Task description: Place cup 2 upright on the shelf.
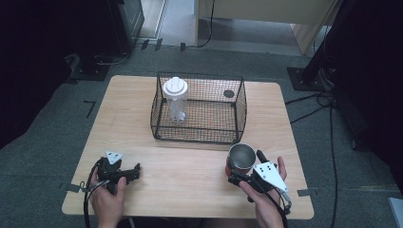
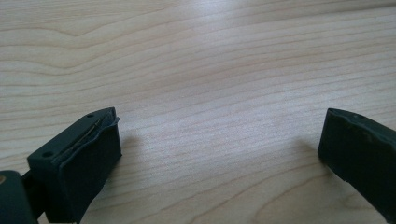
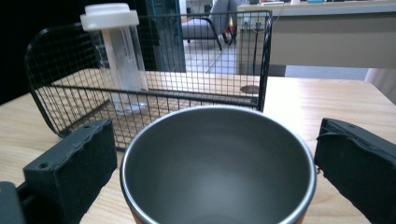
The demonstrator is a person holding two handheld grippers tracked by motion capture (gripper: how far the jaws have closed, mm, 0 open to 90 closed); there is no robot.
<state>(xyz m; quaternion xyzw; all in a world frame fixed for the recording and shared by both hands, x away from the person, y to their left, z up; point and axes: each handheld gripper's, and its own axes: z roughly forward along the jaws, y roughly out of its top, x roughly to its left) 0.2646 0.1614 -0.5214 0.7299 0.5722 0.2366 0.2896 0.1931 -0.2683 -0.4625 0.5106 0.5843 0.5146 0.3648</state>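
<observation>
Left hand-held gripper [image 1: 127, 172] is resting idle on the near left of the worktop [image 1: 190, 180], jaws standing apart over bare wood. In the far centre, the basket [image 1: 240, 111] is holding an upright bottle [image 1: 176, 99]. At near right, the cup [image 3: 217, 163] is sitting between the spread jaws of the right hand-held gripper [image 3: 217, 158], not yet clamped. Judged: rigid, light, smooth steel, likely slippery; grip across the upper wall, squarely.

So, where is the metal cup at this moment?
In the high view the metal cup stands at the table's front right, just before the wire basket, between the right gripper's jaws.
</observation>
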